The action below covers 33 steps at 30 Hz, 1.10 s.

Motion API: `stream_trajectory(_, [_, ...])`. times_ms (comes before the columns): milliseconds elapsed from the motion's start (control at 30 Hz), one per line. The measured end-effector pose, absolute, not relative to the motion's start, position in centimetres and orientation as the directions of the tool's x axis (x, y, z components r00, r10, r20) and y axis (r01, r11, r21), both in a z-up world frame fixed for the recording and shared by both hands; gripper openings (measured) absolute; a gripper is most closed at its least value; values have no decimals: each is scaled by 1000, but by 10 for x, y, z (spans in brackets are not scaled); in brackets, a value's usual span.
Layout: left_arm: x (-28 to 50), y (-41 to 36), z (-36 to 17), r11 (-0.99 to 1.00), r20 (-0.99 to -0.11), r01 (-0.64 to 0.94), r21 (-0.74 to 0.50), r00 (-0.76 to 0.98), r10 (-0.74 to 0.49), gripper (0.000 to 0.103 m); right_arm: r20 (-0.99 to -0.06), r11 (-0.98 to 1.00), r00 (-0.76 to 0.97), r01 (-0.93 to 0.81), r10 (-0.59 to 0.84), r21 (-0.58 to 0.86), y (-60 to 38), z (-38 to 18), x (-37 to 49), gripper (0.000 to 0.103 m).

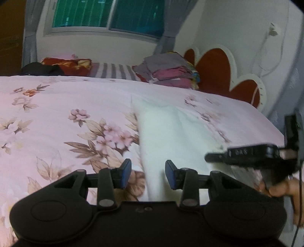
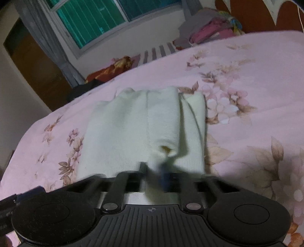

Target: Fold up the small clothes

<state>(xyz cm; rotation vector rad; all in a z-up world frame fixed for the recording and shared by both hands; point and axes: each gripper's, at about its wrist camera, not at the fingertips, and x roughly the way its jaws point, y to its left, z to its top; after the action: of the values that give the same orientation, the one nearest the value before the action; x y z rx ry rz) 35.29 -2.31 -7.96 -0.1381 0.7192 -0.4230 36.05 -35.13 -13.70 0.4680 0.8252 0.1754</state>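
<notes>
A cream-white knit garment [image 2: 133,129] lies folded lengthwise on the pink floral bed cover [image 2: 247,76]. My right gripper [image 2: 154,171] is blurred at the garment's near edge. Its fingers stand close together with a puckered bit of the fabric pinched between them. In the left wrist view the same garment [image 1: 167,133] runs away from me. My left gripper [image 1: 148,173] hovers over its left edge, blue pads [image 1: 125,173] apart and nothing gripped. The right gripper [image 1: 210,157] reaches in from the right, its tip at the garment's right edge, held by a hand [image 1: 279,188].
A stack of folded clothes [image 1: 171,74] sits at the far side of the bed by a red and white headboard [image 1: 214,72]. A red patterned pillow [image 1: 66,65] and a dark heap [image 1: 41,70] lie far left, under a window [image 1: 106,15].
</notes>
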Motion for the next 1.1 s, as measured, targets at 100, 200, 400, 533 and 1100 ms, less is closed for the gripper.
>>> stream_trajectory(100, [367, -23, -79, 912, -602, 309, -269, 685, -410, 38, -666, 863, 664, 61, 340, 501, -355, -142, 365, 14])
stream_trajectory(200, [380, -27, -79, 911, -604, 309, -273, 682, -412, 38, -660, 865, 675, 63, 330, 497, -356, -138, 363, 8])
stream_trajectory(400, [392, -44, -79, 889, -589, 359, -285, 666, -458, 38, -628, 913, 734, 28, 257, 407, -360, -111, 339, 6])
stream_trajectory(533, [394, -58, -90, 875, -610, 380, -301, 628, -483, 38, -668, 944, 719, 49, 193, 326, -364, -117, 326, 6])
stream_trajectory(1100, [363, -52, -116, 863, -708, 376, -337, 503, -495, 38, -693, 909, 672, 72, 261, 411, -376, -111, 288, 6])
